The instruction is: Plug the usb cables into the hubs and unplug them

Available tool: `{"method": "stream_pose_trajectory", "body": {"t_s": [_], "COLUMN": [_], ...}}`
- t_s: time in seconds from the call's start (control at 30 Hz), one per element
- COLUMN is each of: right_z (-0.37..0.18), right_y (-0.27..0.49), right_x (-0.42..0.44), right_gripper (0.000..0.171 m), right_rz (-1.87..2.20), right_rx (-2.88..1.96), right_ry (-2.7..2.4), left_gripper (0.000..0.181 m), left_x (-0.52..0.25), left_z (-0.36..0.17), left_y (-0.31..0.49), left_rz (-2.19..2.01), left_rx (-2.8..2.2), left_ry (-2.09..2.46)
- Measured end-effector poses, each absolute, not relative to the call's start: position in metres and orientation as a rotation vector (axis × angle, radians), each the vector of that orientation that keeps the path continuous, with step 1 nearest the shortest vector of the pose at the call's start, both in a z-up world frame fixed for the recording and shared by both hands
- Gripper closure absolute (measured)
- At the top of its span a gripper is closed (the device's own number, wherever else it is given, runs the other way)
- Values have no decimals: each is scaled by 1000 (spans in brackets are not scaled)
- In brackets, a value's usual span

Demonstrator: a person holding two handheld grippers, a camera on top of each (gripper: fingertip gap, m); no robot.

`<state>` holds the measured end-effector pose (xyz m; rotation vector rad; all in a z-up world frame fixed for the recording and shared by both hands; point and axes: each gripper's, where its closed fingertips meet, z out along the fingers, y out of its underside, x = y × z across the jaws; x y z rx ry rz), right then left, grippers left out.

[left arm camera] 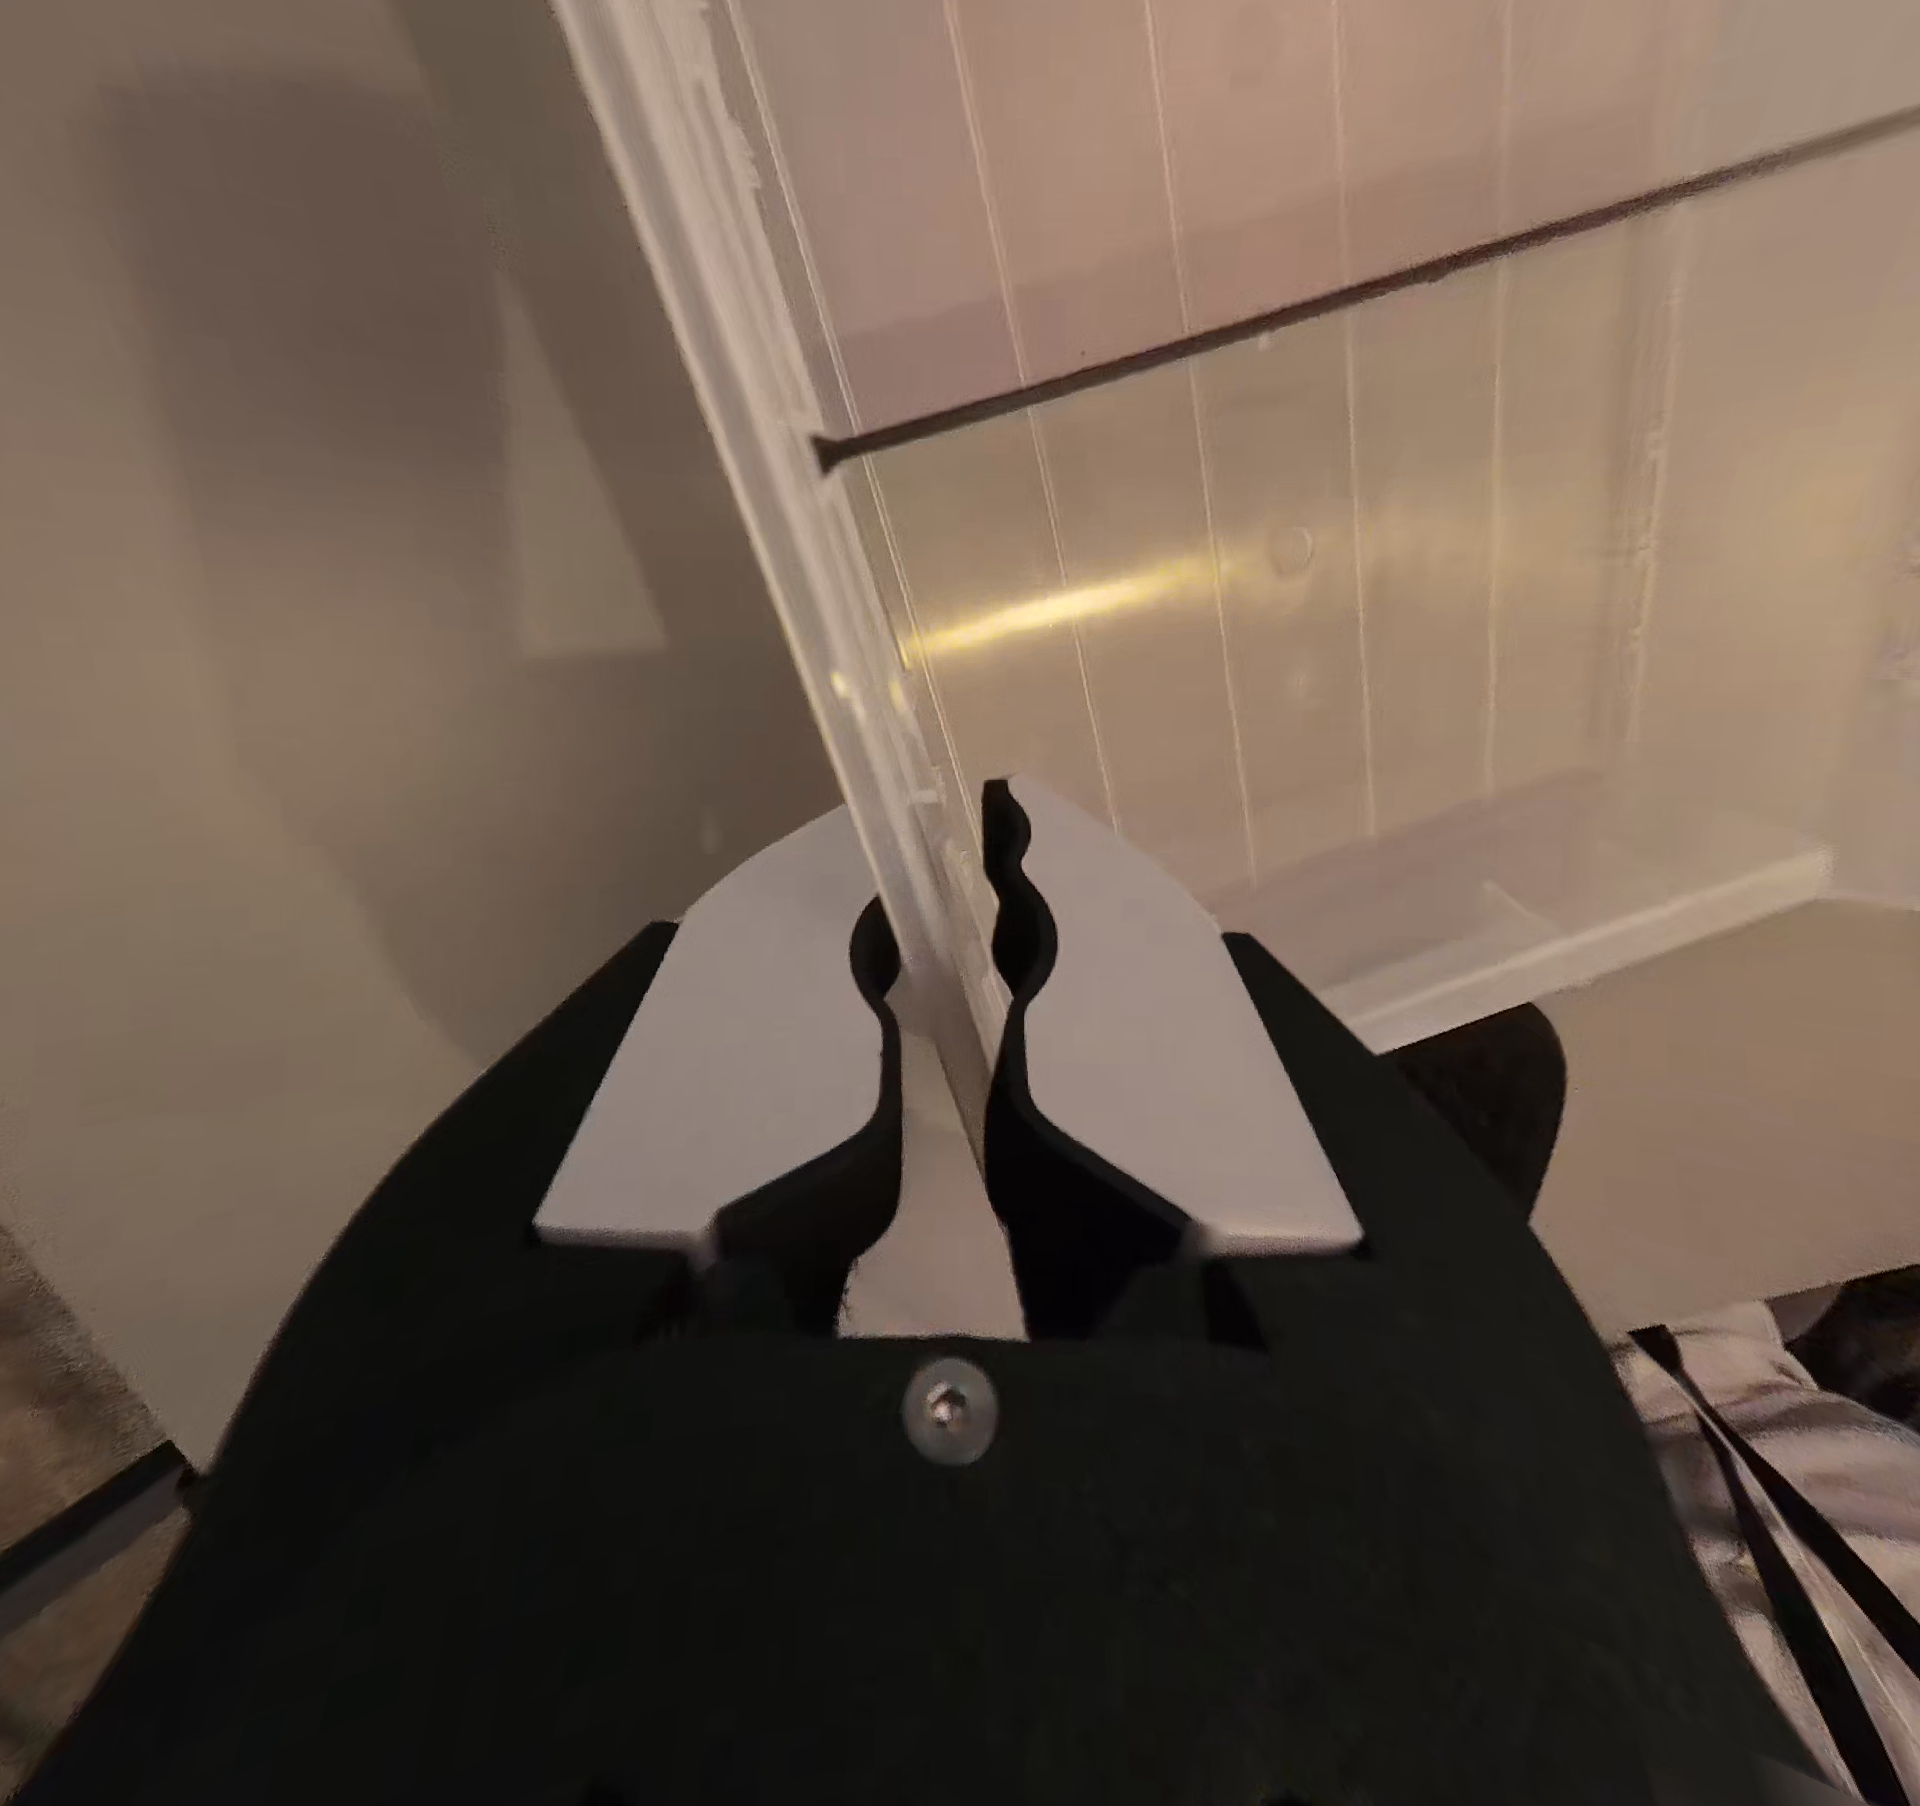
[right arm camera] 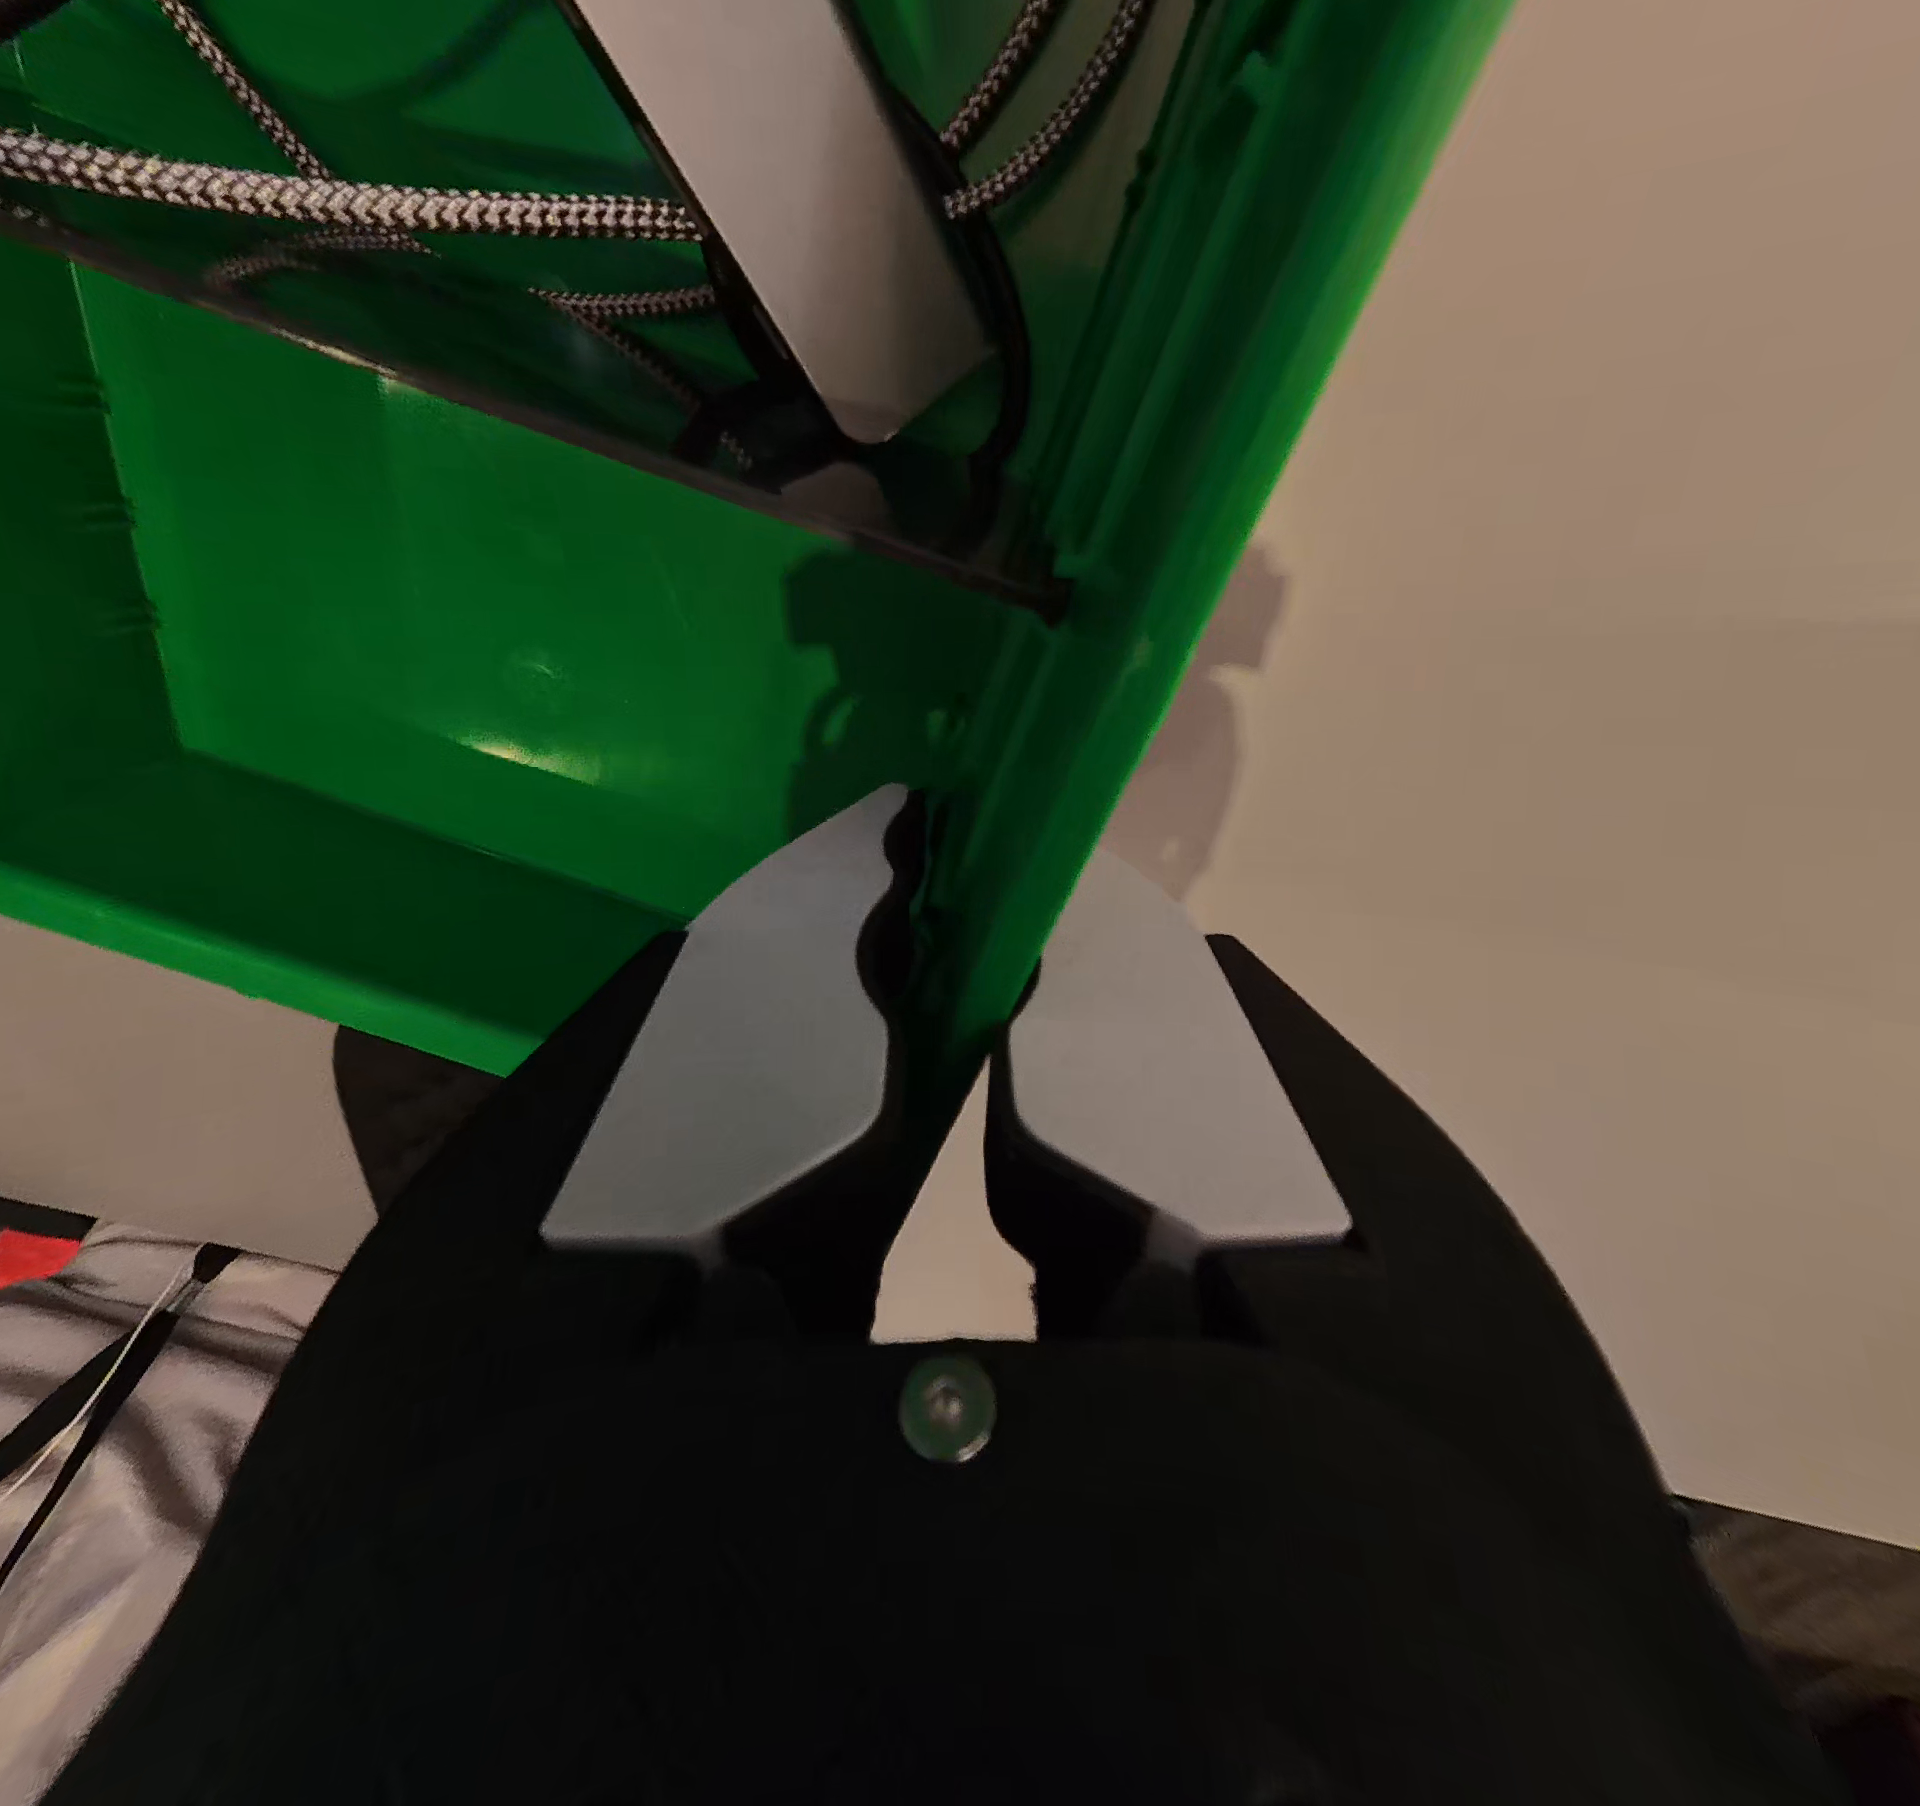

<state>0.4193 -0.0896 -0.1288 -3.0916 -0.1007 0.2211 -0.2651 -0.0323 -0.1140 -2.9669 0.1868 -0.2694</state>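
Between the jaws of the left gripper [left arm camera: 940, 883] sits the rim of a clear plastic bin [left arm camera: 1299, 530], clamped at its wall edge; the bin looks bare inside on that side. The right gripper [right arm camera: 961, 873] has its jaws closed on the rim of a green bin [right arm camera: 436, 634]. Inside the green bin lie braided usb cables [right arm camera: 343, 198], running under a pale flat bar, perhaps a hub [right arm camera: 769, 125]. Both bins rest on a pale desk [right arm camera: 1610, 509], with grey cloth [right arm camera: 135, 1444] at its near edge.
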Motion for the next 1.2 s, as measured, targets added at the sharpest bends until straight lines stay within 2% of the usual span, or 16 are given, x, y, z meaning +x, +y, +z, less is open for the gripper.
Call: {"method": "stream_pose_trajectory", "body": {"t_s": [0.1,0.43,0.73,0.83,0.93,1.0,1.1,1.13,1.2], "right_z": [-129,-128,-128,-109,-60,-18,34,40,29], "right_y": [-86,-74,-69,-63,-45,-32,-28,-35,-52], "right_x": [407,368,343,344,340,303,207,172,107], "right_gripper": [160,157,142,142,140,139,122,115,113], "right_rz": [221,164,54,-8,-156,-91,166,270,467], "right_rx": [-3100,-3119,-3123,-3062,-2833,-2598,-2222,-2134,-2065], "right_ry": [-149,-334,-494,-401,-307,-392,-611,-691,-865], "left_gripper": [169,152,143,145,146,146,146,146,146], "left_x": [-245,-172,-145,-140,-144,-145,-145,-145,-142], "left_z": [-116,-118,-118,-113,-93,-74,-43,-32,-10], "left_y": [-28,-34,-53,-57,-53,-52,-47,-45,-40], "left_rz": [-124,135,170,52,18,-4,-10,-1,10], "left_rx": [-3023,-3091,-3104,-3091,-3014,-2932,-2771,-2717,-2601], "left_ry": [296,600,815,828,762,739,698,681,653]}}
